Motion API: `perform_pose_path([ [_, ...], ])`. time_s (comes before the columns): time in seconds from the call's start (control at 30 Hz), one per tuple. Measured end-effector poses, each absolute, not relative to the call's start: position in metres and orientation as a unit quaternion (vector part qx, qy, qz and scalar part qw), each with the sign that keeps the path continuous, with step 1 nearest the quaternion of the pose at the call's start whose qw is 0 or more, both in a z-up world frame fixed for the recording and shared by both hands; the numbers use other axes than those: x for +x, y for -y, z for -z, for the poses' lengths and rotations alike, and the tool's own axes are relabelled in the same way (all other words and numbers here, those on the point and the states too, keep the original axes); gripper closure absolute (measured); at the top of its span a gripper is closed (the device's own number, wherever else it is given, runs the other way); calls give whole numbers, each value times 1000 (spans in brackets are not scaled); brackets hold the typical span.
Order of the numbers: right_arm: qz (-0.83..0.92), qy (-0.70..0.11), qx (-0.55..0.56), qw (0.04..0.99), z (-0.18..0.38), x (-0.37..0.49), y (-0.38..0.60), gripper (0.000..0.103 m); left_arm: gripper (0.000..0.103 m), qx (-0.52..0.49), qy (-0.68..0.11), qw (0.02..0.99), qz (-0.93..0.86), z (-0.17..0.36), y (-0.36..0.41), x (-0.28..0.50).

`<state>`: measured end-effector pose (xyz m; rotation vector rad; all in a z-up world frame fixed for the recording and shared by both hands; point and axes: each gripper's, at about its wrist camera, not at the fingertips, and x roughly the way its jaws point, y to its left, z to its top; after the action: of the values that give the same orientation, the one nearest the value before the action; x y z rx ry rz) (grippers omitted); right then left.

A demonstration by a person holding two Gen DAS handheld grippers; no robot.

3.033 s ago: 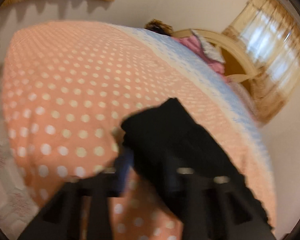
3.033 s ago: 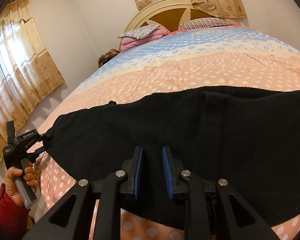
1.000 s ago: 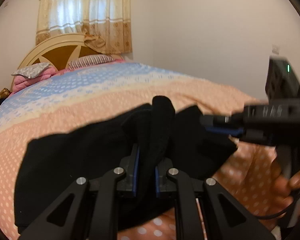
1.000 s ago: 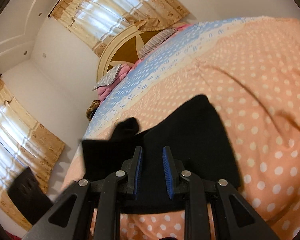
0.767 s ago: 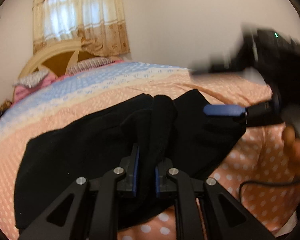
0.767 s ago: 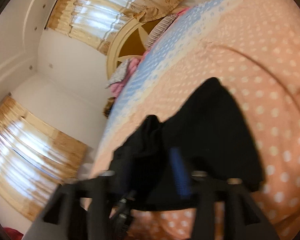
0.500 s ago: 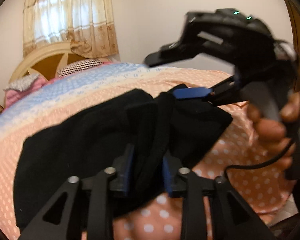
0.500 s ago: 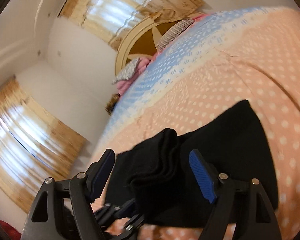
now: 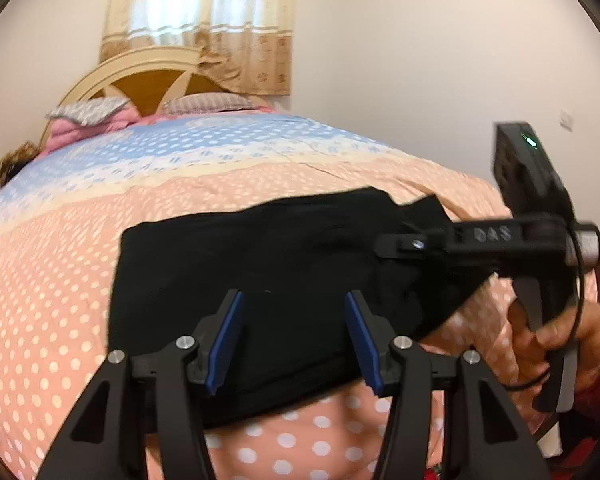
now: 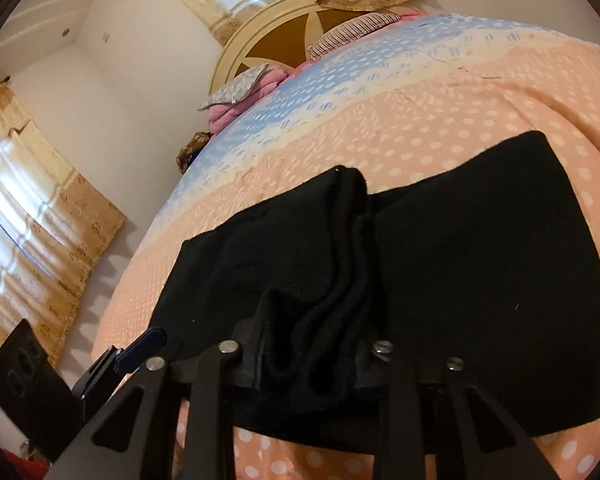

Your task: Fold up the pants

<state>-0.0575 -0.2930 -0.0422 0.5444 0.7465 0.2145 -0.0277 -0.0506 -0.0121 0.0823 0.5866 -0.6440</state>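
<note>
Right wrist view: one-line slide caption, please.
Right gripper pinches a bunched fold of the black pants on the polka-dot bedspread.

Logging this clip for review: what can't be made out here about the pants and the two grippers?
- Right wrist view: right gripper finger pads, buried under a bunched fold of the black pants.
- Left wrist view: the right gripper's fingers, dark against the pants and blurred.
- Both views: the layers in the fold, all one black.
- Left gripper: open, holding nothing.

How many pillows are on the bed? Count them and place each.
2. A grey pillow lies at the left of the headboard, on pink bedding; a striped pillow lies to its right. More may be hidden behind them.
</note>
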Motion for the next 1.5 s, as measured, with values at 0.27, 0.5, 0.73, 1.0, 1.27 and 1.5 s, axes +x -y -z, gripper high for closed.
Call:
perform_pose_path([
  [0.27, -122, -313, 210, 918, -14, -88, 308, 80, 34, 33, -256, 924, 284, -6, 44, -22],
  [0.5, -62, -357, 230, 903, 23, -104, 368, 80, 34, 50, -283, 915, 284, 14, 63, -12],
  [0.73, -8, -368, 163, 916, 32, -106, 364, 73, 34, 82, -325, 902, 272, 40, 71, -10],
  [1.0, 117, -309, 123, 936, -8, -141, 365, 64, 34, 68, -309, 906, 281, 17, 60, -16],
  [1.27, -2, -329, 68, 942, -9, -133, 306, 65, 26, 73, -322, 906, 265, 28, 76, -2],
  [1.5, 35, -387, 122, 913, 21, -124, 334, 65, 26, 94, -326, 901, 272, 30, 74, -7],
])
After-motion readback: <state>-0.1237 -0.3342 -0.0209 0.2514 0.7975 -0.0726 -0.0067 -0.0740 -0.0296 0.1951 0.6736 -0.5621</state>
